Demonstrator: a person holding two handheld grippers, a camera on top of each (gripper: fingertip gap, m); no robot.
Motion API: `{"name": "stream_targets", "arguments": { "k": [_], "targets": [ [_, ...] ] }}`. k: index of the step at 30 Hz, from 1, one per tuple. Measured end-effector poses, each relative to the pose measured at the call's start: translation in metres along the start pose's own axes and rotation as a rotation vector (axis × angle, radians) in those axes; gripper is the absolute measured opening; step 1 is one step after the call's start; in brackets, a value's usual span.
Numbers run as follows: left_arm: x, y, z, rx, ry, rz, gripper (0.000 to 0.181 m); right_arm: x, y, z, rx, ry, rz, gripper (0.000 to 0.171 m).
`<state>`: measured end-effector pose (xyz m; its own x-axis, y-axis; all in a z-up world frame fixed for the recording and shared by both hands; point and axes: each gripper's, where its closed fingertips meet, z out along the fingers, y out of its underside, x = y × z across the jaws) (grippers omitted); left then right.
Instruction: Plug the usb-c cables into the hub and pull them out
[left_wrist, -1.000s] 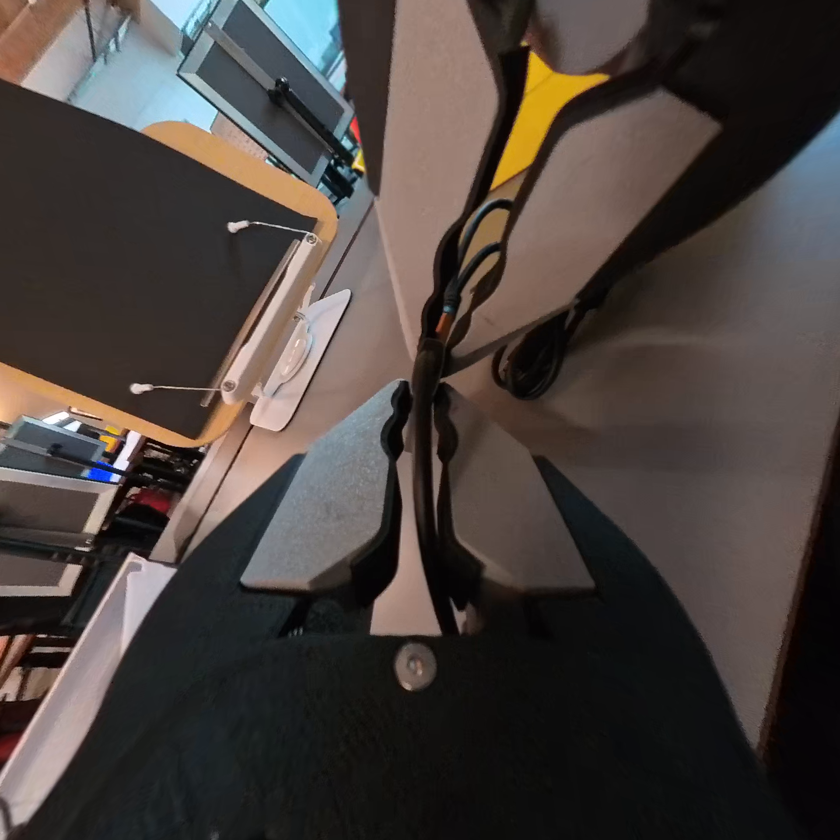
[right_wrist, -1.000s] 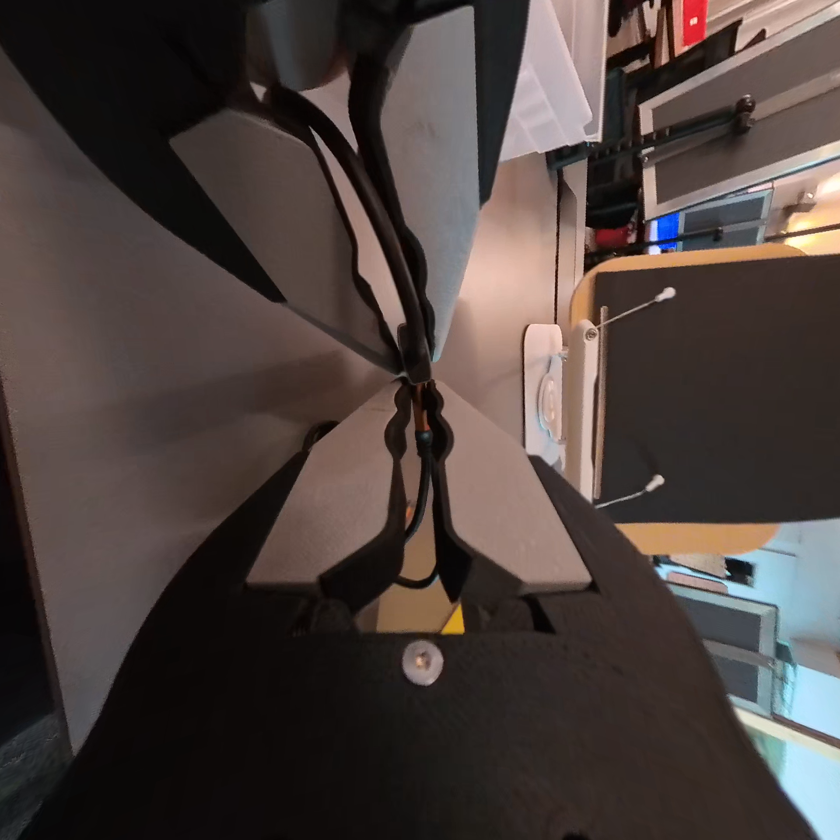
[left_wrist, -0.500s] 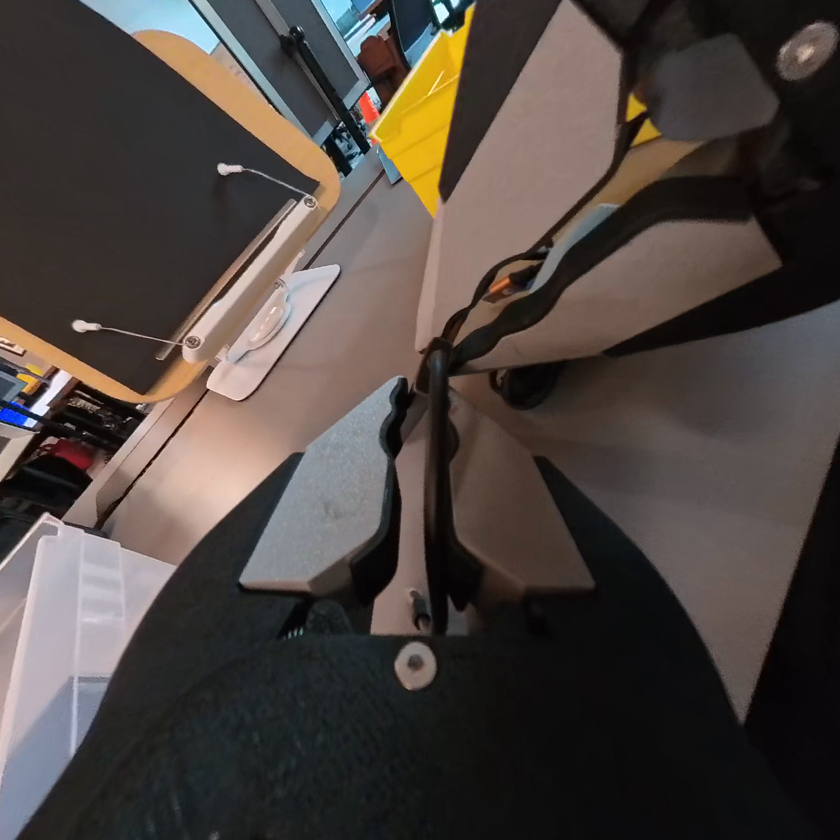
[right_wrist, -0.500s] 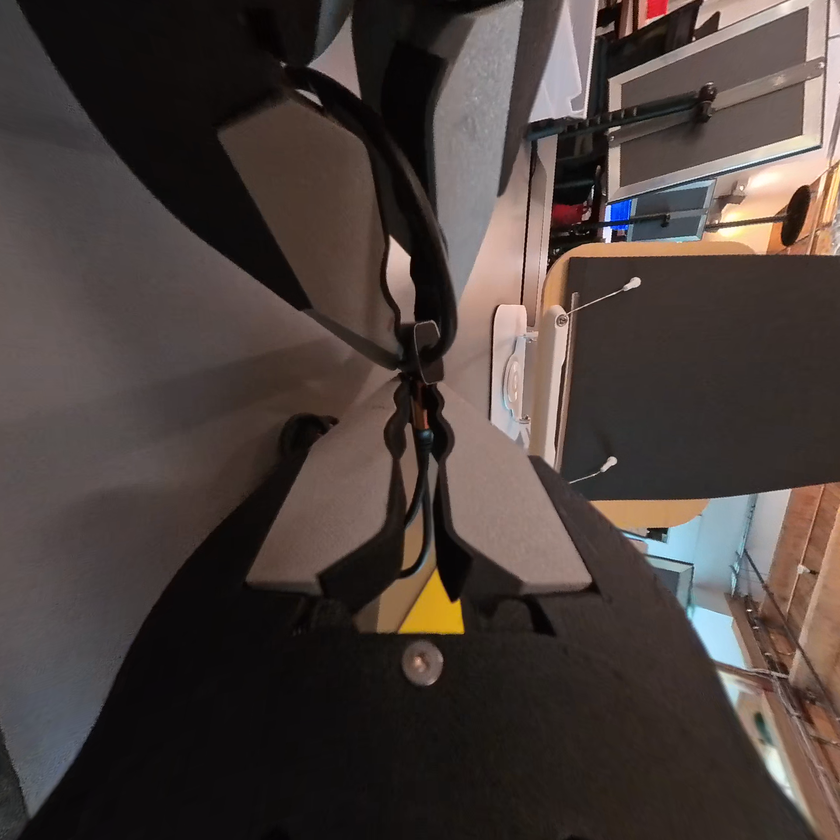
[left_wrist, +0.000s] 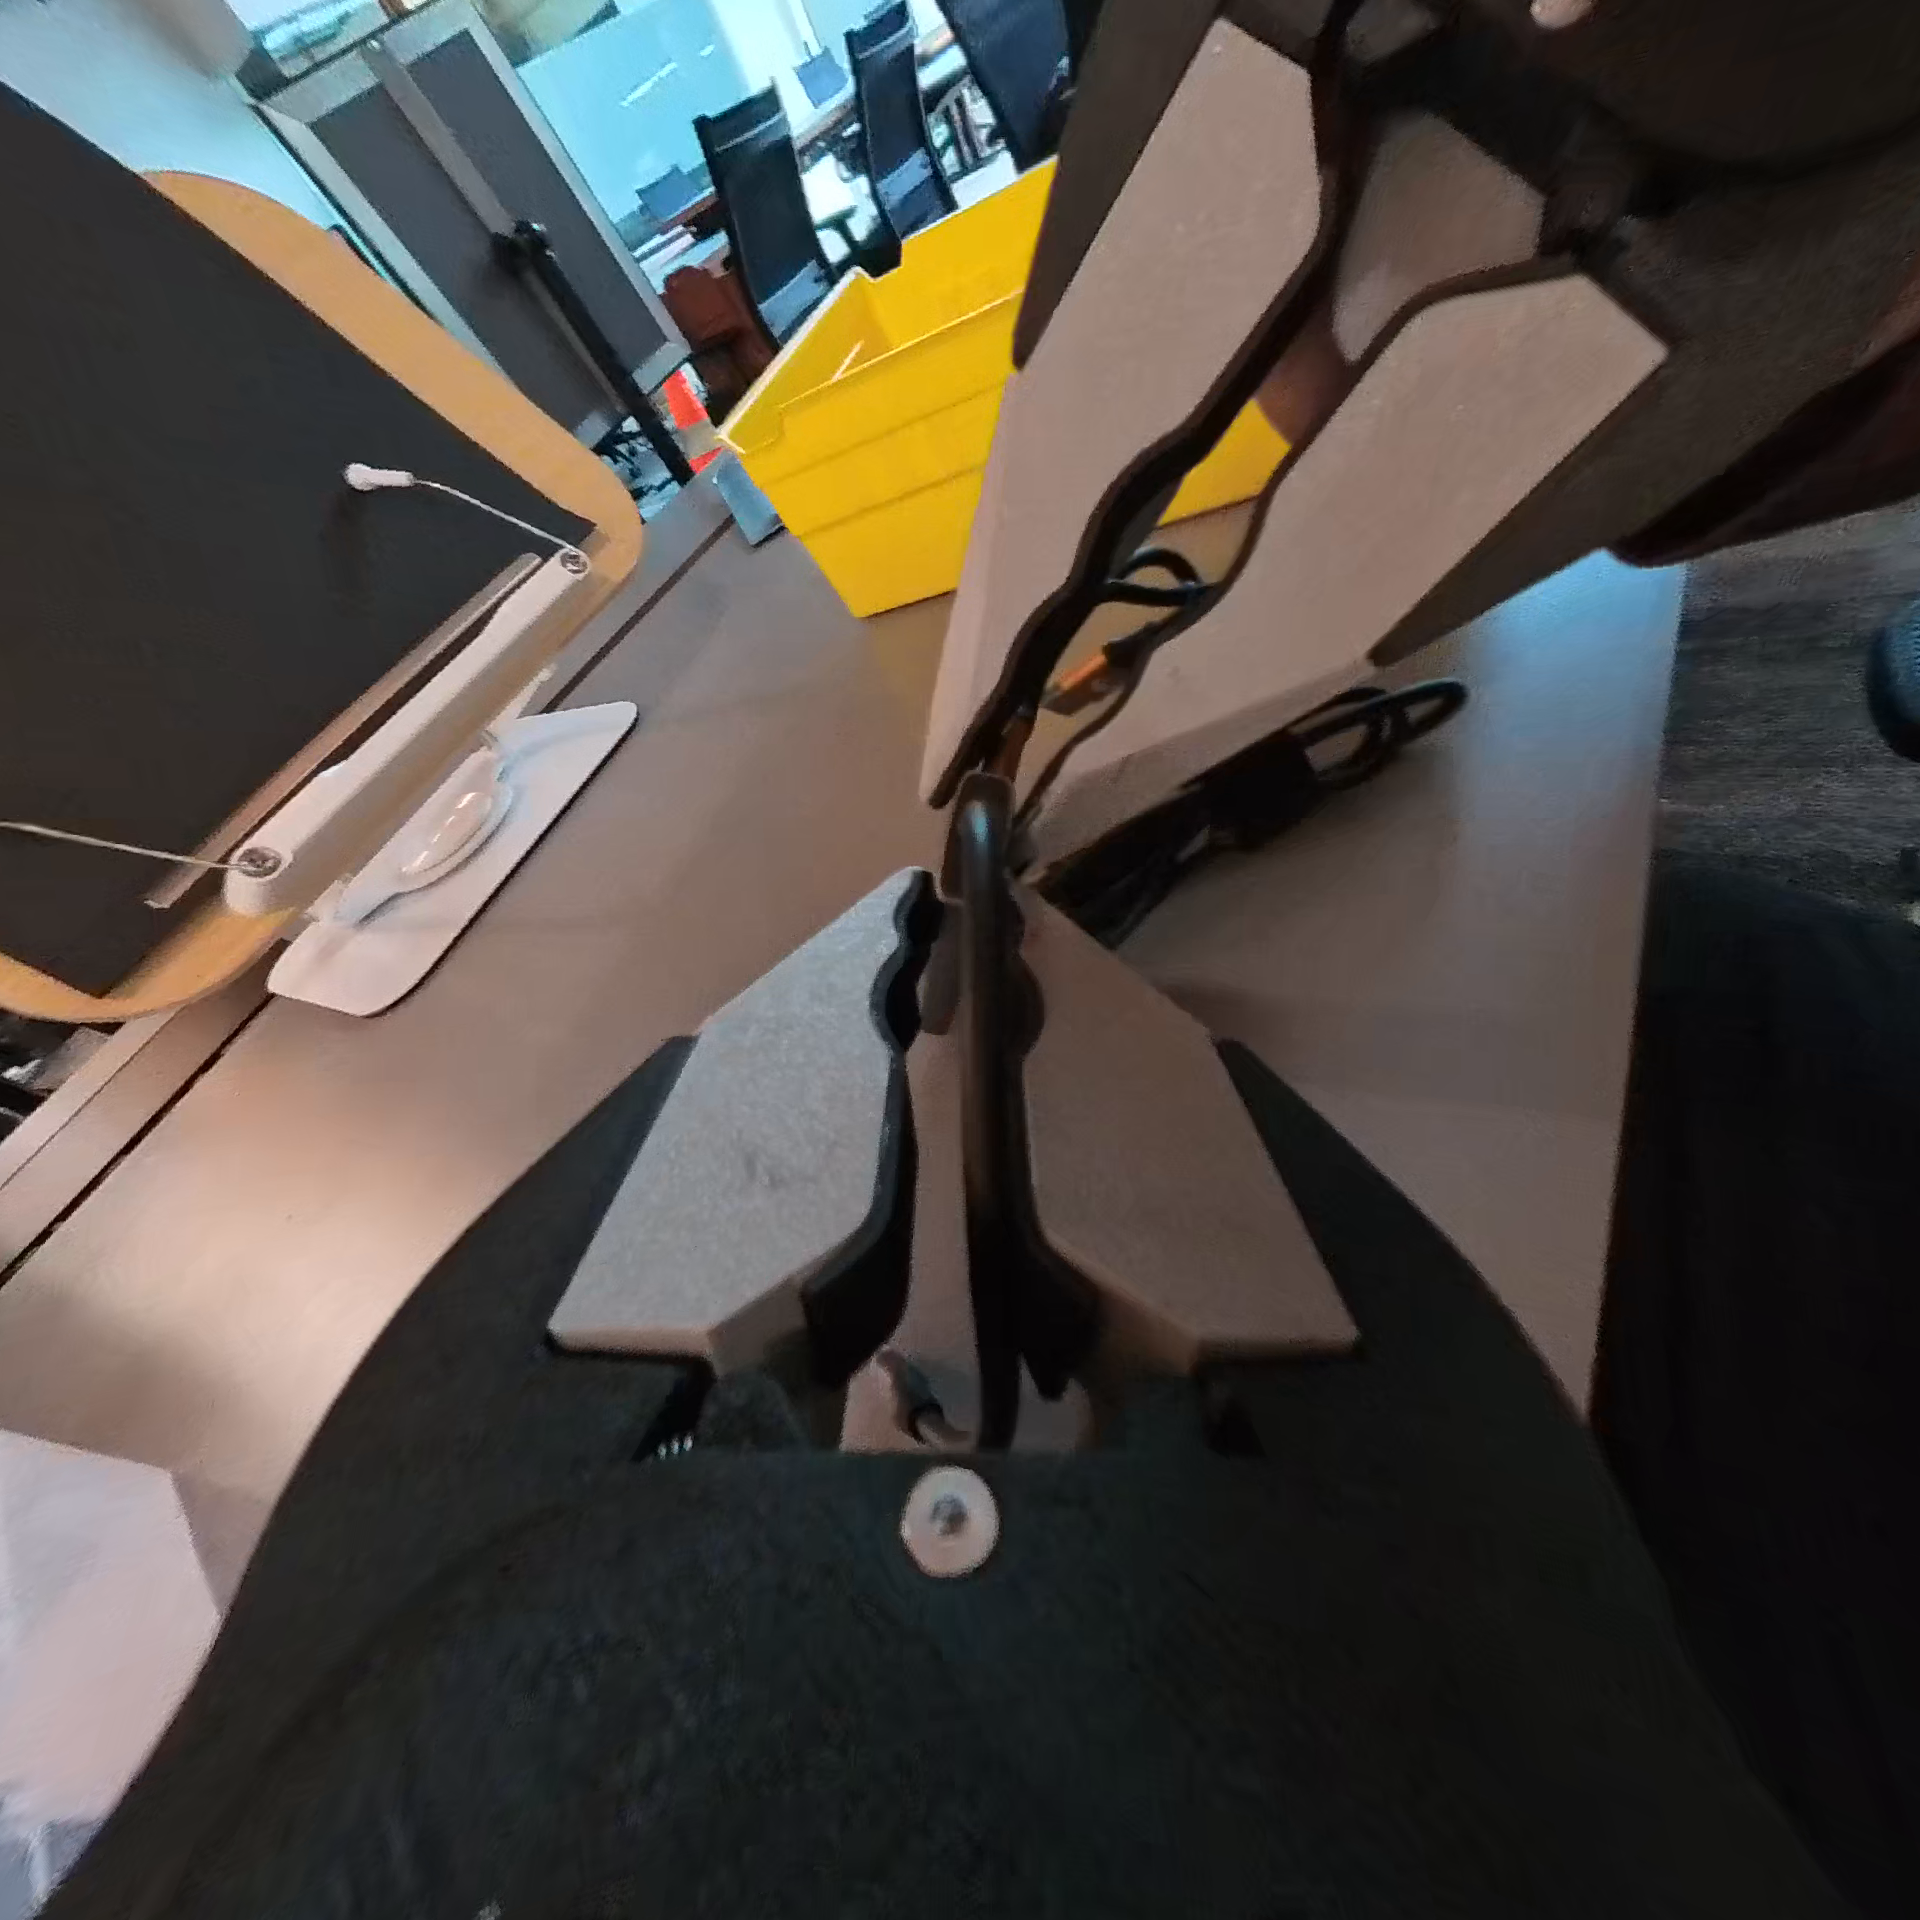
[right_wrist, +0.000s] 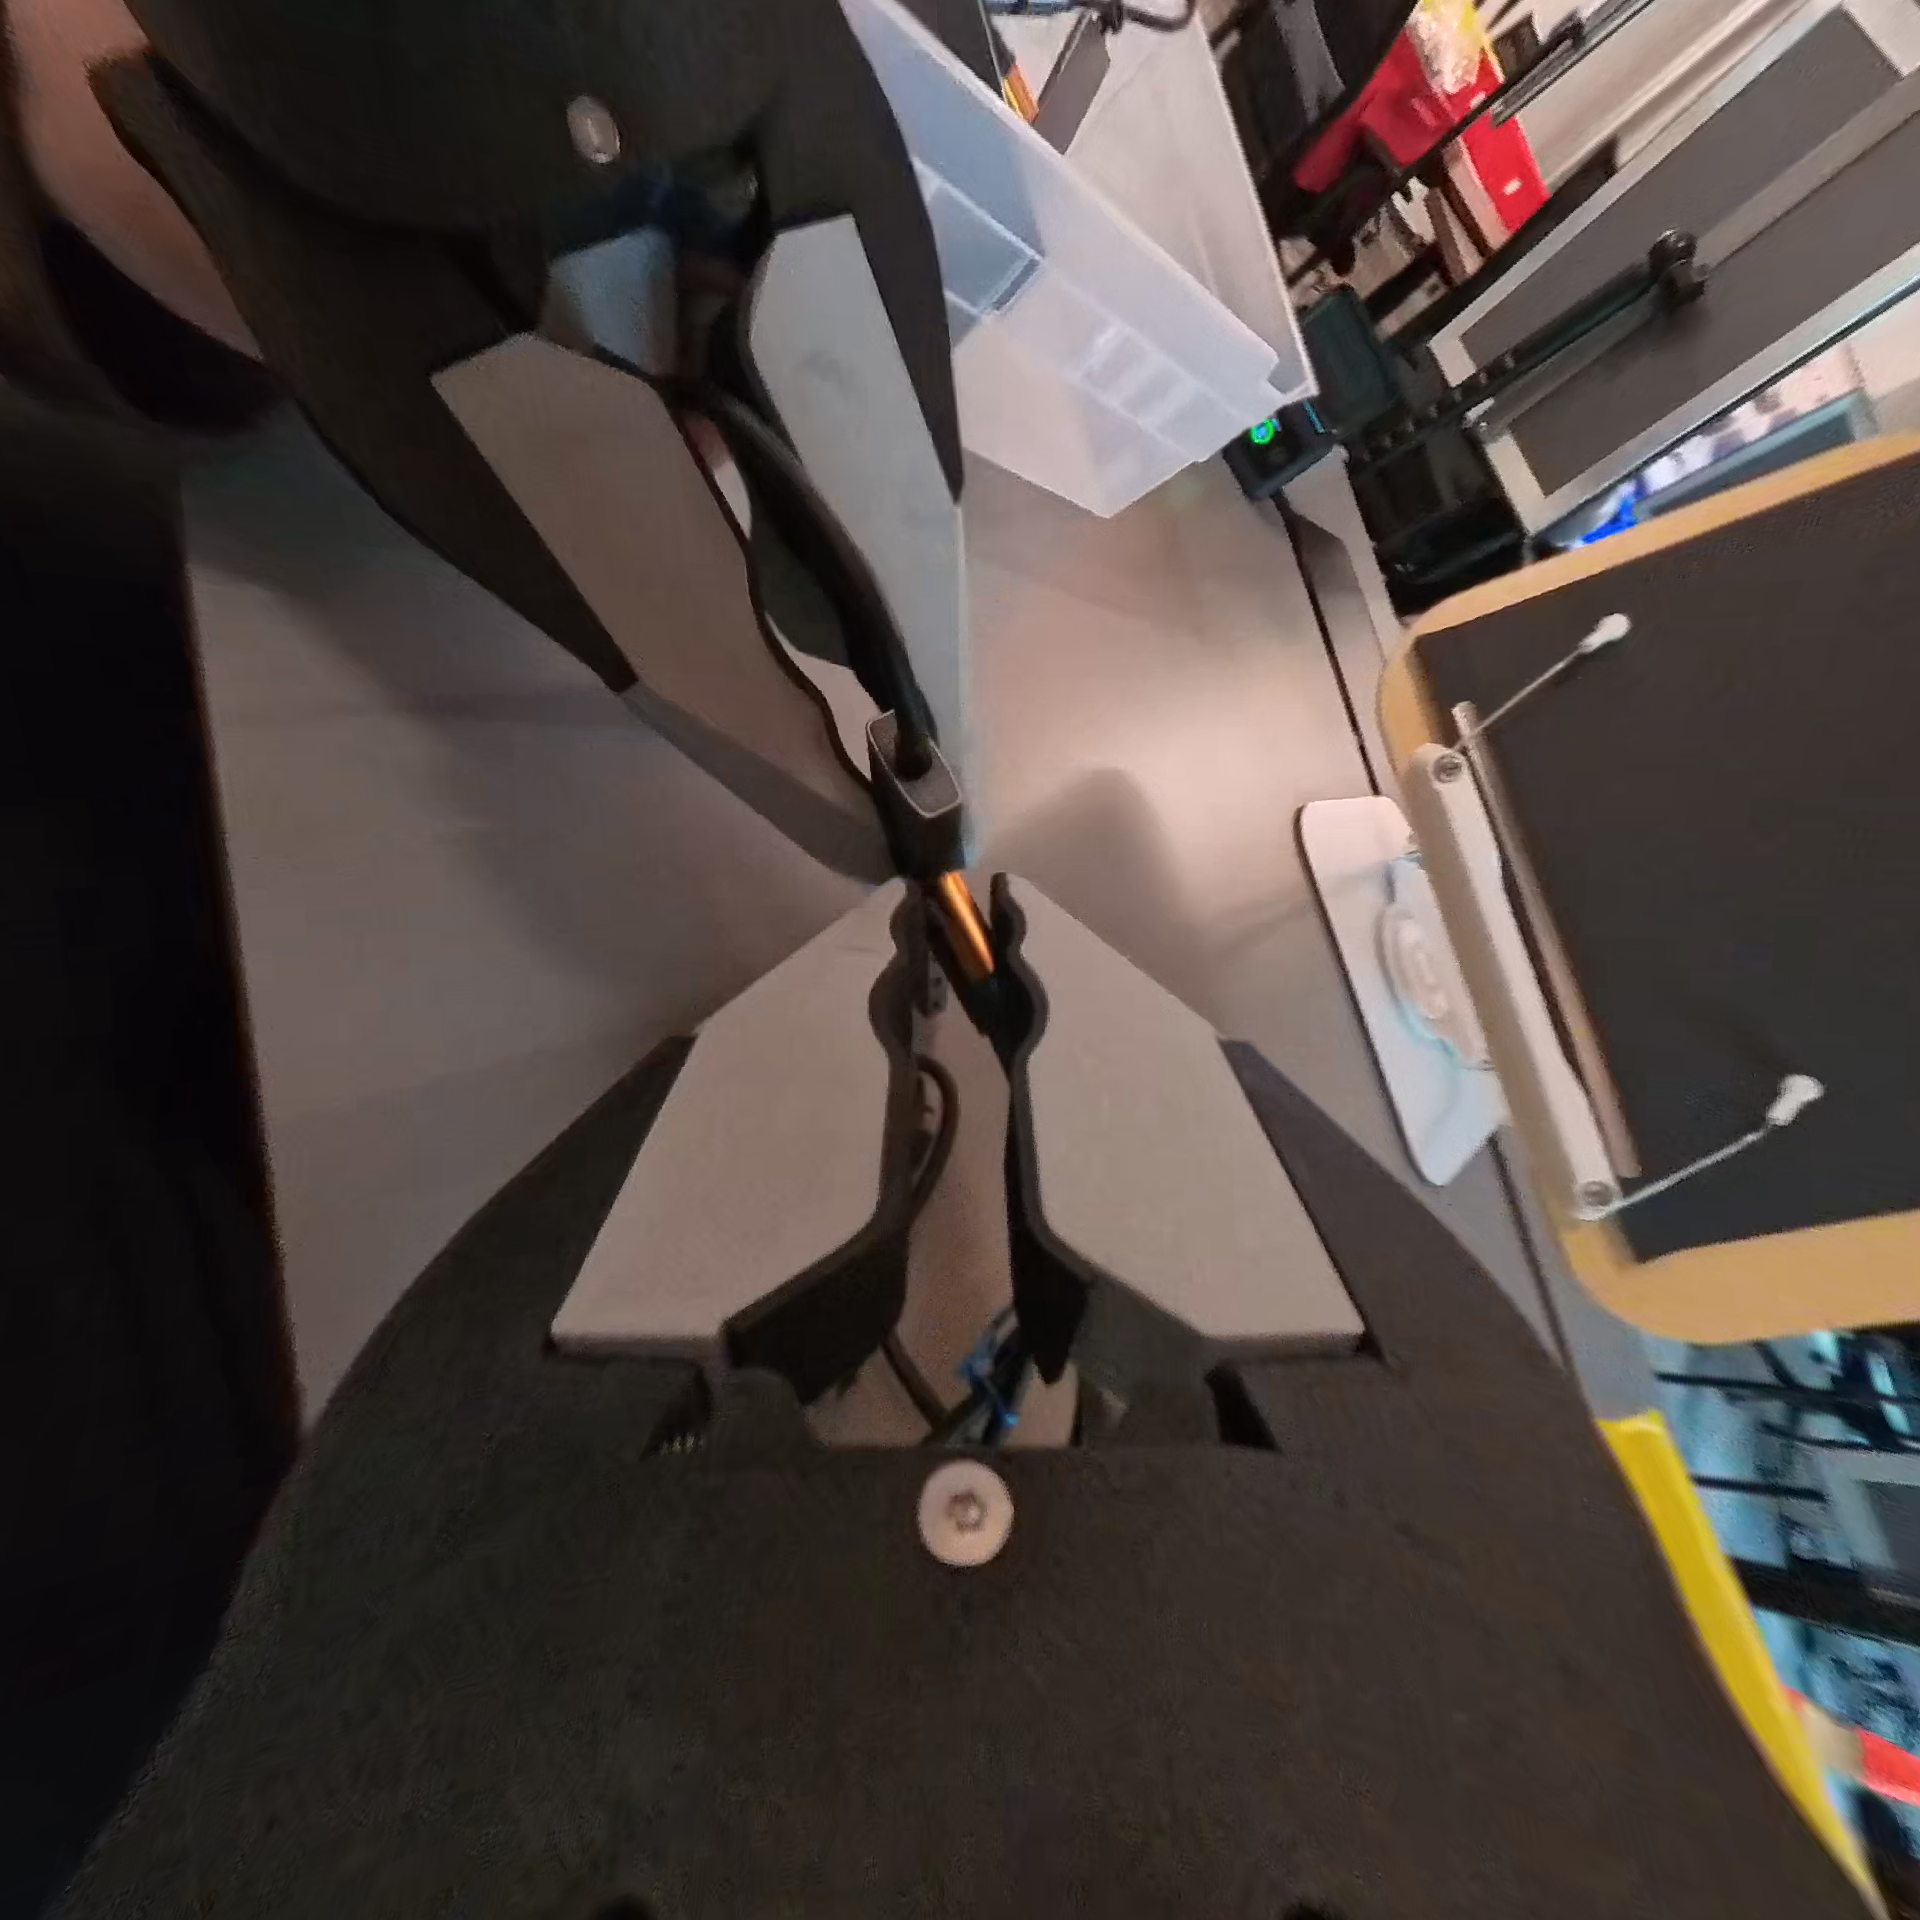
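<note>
The orange-collared black usb-c cable sits clamped in the right claw, its tip at twelve o'clock meeting the dark grey metal hub gripped by the left claw, likely for alignment above the bench.

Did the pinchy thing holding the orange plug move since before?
Yes. In its own view the right gripper has turned: the black board now sits tilted at the right edge, and a clear bin has come into view above.
</note>
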<state>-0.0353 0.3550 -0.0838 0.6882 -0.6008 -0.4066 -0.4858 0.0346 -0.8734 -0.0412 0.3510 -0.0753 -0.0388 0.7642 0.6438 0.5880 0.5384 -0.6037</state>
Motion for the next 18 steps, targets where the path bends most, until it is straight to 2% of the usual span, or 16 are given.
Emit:
{"name": "stream_targets", "arguments": {
  "k": [6, 18],
  "targets": [
    [0.013, -0.006, -0.003, 0.035, 0.093, 0.008, 0.008, -0.010, -0.007, -0.015, 0.094, -0.090, -0.028, 0.006],
    [0.022, -0.011, -0.010, 0.056, 0.154, 0.104, 0.008, -0.019, -0.012, -0.022, 0.046, -0.330, -0.223, 0.003]
  ]
}}
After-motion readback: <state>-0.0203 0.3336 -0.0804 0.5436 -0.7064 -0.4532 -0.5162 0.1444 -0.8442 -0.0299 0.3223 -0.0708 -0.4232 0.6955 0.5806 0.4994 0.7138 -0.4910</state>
